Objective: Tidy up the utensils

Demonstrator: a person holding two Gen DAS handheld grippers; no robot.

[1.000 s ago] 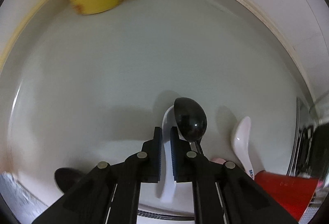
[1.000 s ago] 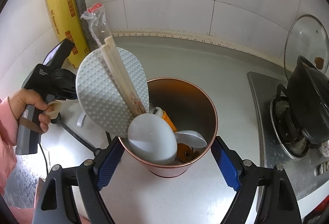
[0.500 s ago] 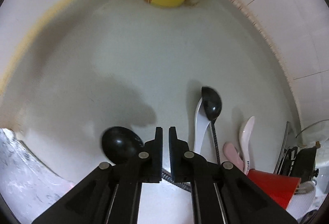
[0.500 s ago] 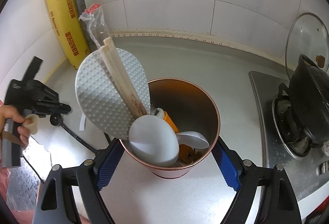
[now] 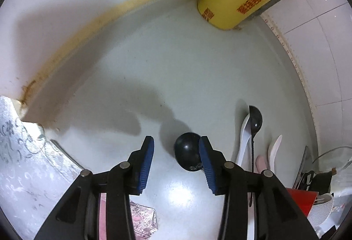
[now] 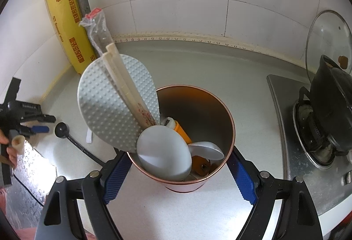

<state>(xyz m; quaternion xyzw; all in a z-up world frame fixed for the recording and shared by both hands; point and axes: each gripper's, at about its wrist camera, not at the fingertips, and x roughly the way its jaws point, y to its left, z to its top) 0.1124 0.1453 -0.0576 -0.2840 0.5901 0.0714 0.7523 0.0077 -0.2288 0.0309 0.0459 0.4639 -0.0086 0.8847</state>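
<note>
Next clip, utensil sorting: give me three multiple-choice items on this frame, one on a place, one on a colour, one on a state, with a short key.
1. Where is the black ladle?
A. in the cup
B. on the counter
C. on the stove

2. What colour are the left hand-held gripper's pads?
A. blue
B. red
C. yellow

3. How is the right hand-held gripper?
A. shut on nothing
B. closed around the cup
C. gripping chopsticks

Key:
1 B, its bowl lies on the counter between the open jaws.
2 A, blue ribbed pads show.
3 B, its pads sit against the cup's sides.
</note>
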